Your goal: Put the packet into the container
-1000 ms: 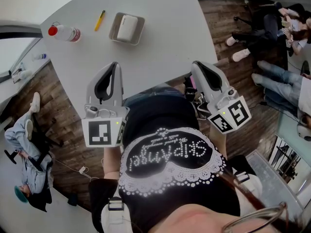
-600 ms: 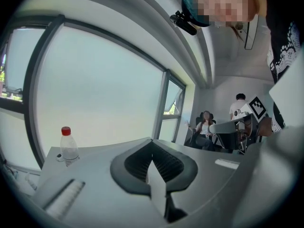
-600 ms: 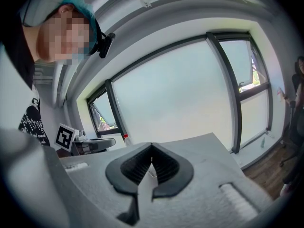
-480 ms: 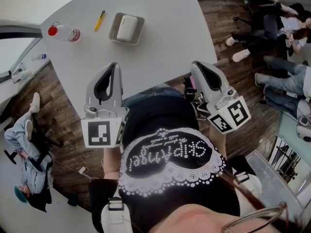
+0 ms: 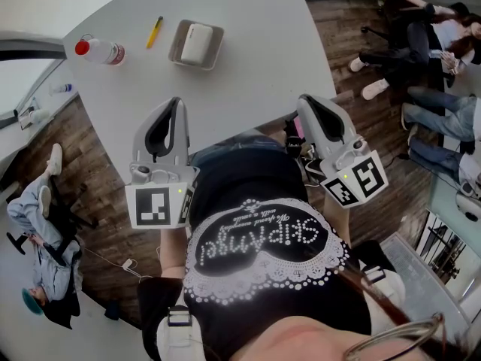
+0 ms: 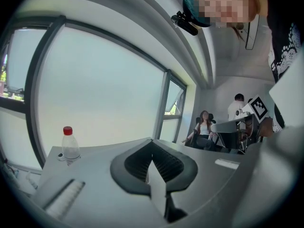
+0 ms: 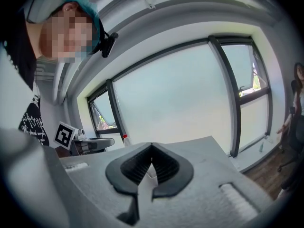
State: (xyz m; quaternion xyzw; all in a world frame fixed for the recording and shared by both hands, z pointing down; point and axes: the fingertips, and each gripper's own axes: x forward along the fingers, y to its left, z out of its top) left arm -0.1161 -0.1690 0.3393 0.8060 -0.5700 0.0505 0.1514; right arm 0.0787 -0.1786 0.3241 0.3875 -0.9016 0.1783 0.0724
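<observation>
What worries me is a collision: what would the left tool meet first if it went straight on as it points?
Probably the container holding the packet: in the head view the shut left tool points along the table straight at it. Its height is unclear, so it might pass above.

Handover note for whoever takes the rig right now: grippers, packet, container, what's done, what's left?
Left gripper: shut, empty, held at the near edge of the table.
Right gripper: shut, empty, likewise at the near edge.
Packet: lying inside the container, far side of the table.
Done: packet is in the container.
Left: nothing apparent; both grippers are well clear of it.
</observation>
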